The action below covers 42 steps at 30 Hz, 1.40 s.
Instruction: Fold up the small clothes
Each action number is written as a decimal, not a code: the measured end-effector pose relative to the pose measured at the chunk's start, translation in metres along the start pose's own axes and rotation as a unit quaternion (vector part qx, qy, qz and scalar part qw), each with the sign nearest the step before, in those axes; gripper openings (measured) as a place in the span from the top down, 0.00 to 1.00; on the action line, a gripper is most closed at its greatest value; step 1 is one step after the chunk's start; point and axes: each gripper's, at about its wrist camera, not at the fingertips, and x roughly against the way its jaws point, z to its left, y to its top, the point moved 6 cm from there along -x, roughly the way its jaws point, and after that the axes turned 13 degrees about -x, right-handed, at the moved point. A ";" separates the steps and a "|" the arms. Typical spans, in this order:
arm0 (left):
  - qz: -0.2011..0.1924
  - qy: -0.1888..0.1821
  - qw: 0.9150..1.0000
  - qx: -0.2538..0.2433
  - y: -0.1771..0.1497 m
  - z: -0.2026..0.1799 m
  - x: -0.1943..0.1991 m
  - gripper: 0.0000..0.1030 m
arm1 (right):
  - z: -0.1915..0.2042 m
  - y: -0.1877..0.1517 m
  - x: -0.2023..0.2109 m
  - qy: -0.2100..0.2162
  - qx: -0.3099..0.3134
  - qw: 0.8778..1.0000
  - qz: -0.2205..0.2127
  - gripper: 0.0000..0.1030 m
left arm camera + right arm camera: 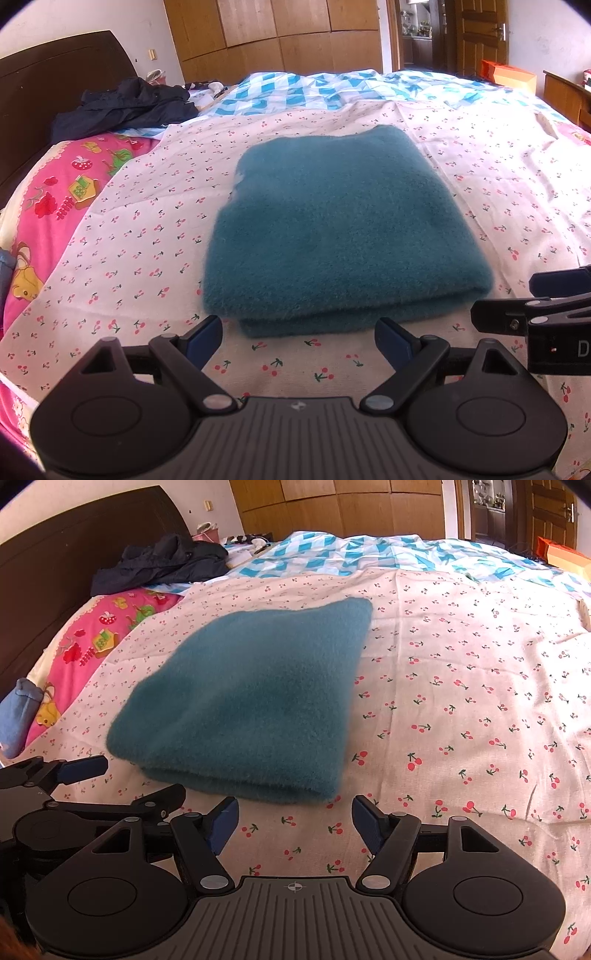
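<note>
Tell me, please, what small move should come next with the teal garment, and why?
Probably lift both away and leave it. The teal garment already lies as a neat layered rectangle on the cherry-print sheet, and the left hand-held gripper and right hand-held gripper both sit open just short of its near edge, holding nothing.

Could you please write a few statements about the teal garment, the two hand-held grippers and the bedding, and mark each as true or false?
1. The teal garment lies folded on the cherry-print sheet. True.
2. The left hand-held gripper is clamped on the garment's near edge. False: it is open, short of the fold, holding nothing.
3. The right hand-held gripper is open and empty. True.
4. The dark clothes lie on top of the teal garment. False: they lie apart, near the headboard.
5. A blue-checked cover lies beyond the cherry-print sheet. True.
</note>
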 end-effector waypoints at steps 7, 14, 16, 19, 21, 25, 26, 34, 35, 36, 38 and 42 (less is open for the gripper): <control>-0.001 -0.003 1.000 0.004 -0.001 0.001 0.001 0.08 | -0.006 -0.003 -0.007 -0.017 -0.004 1.000 0.011 0.33; -0.001 -0.008 1.000 0.006 0.000 0.000 0.001 0.08 | -0.005 -0.005 -0.010 -0.018 -0.002 1.000 0.014 0.29; -0.001 -0.009 1.000 0.008 0.000 0.000 0.000 0.08 | -0.005 -0.005 -0.010 -0.018 -0.001 1.000 0.013 0.29; -0.001 -0.009 1.000 0.009 0.000 0.001 0.000 0.08 | -0.005 -0.005 -0.011 -0.019 -0.001 1.000 0.014 0.29; 0.000 -0.009 1.000 0.009 0.000 0.002 0.000 0.08 | -0.005 -0.005 -0.011 -0.020 -0.001 1.000 0.013 0.29; 0.001 -0.009 1.000 0.008 -0.001 0.002 0.000 0.08 | -0.004 -0.005 -0.011 -0.022 -0.001 1.000 0.014 0.29; 0.000 -0.009 1.000 0.008 -0.001 0.002 0.000 0.08 | -0.004 -0.005 -0.011 -0.021 -0.001 1.000 0.013 0.29; 0.005 -0.005 1.000 0.007 -0.002 0.001 -0.002 0.08 | -0.005 -0.004 -0.014 -0.020 -0.007 1.000 0.015 0.28; 0.004 -0.006 1.000 0.007 -0.002 0.002 -0.002 0.08 | -0.005 -0.004 -0.013 -0.021 -0.007 1.000 0.014 0.27; 0.004 -0.007 1.000 0.007 -0.002 0.002 -0.002 0.08 | -0.005 -0.004 -0.013 -0.021 -0.007 1.000 0.014 0.27; 0.005 -0.006 1.000 0.006 -0.002 0.002 -0.002 0.08 | -0.005 -0.004 -0.013 -0.023 -0.007 1.000 0.013 0.27; 0.004 -0.008 1.000 0.010 -0.002 0.002 -0.001 0.08 | -0.005 -0.003 -0.012 -0.025 -0.009 1.000 0.012 0.27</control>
